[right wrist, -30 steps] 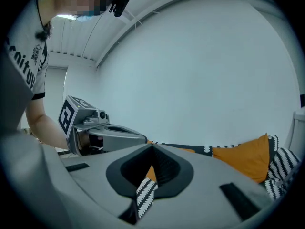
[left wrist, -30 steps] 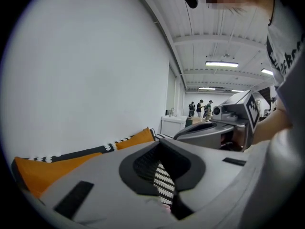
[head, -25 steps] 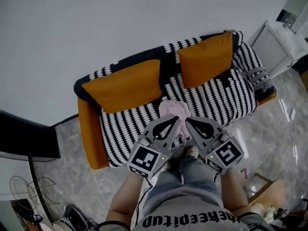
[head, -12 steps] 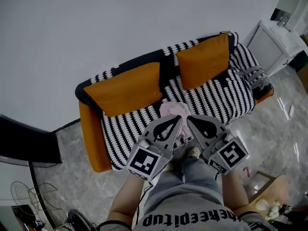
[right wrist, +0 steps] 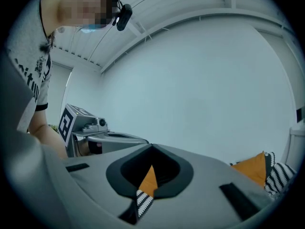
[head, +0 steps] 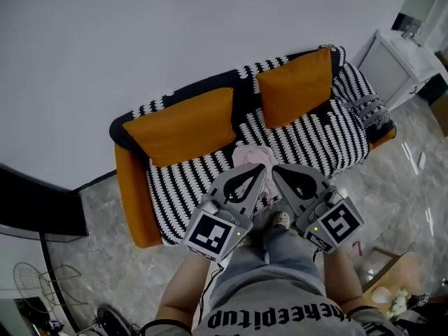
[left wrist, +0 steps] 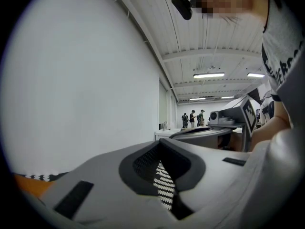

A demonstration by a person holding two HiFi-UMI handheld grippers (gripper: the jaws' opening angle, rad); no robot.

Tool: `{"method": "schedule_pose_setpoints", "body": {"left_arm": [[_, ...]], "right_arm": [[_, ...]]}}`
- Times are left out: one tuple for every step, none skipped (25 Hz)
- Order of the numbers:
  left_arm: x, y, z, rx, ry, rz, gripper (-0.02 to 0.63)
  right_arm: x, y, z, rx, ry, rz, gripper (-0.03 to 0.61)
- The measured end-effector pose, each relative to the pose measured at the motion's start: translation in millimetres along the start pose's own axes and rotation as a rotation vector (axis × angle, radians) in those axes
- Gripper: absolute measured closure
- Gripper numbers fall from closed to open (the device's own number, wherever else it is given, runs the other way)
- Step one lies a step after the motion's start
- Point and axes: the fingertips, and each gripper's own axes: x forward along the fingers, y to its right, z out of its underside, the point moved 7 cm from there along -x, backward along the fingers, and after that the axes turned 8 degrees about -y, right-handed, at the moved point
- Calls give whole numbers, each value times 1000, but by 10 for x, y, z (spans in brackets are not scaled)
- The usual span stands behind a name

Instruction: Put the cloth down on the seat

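Left claw [head: 260, 169] and right claw [head: 274, 172] hang closed, empty, near cloth [head: 248, 155] on striped sofa [head: 308, 142] against wall [head: 175, 26].

2 orange cushions [head: 183, 124] block the seat [head: 183, 182] back; front free.

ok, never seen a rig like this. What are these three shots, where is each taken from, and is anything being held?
There is no robot here. A person stands at a sofa with a hand-held two-jaw gripper in each hand. The top-down shot comes from a camera on the person's head. It shows the left gripper on the left and the right gripper on the right. The other two shots come from wide-angle cameras that ride on the grippers, each looking along its own jaws. Both pairs of jaws are closed with nothing between them, so nothing is held. A pink cloth lies on the striped seat just past the gripper tips, in front of the orange cushions.
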Motion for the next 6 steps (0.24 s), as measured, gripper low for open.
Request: {"method": "schedule_pose_setpoints", "body": {"left_arm": [[-17, 4, 4, 1, 1, -1, 591], [-34, 9, 10, 1, 3, -2, 591], [-50, 14, 15, 0, 4, -3, 591], [-63, 18, 18, -1, 6, -4, 591], [-76, 22, 19, -2, 9, -5, 591], [-89, 26, 20, -4, 11, -6, 591]], "right_arm": [[-6, -21, -4, -2, 1, 0, 584], [-13, -41, -5, -3, 2, 0, 585], [-19, -59, -5, -5, 3, 1, 584], [-25, -75, -5, -7, 5, 1, 584], [-29, -90, -5, -8, 6, 2, 584], [-34, -105, -6, -10, 7, 2, 584]]}}
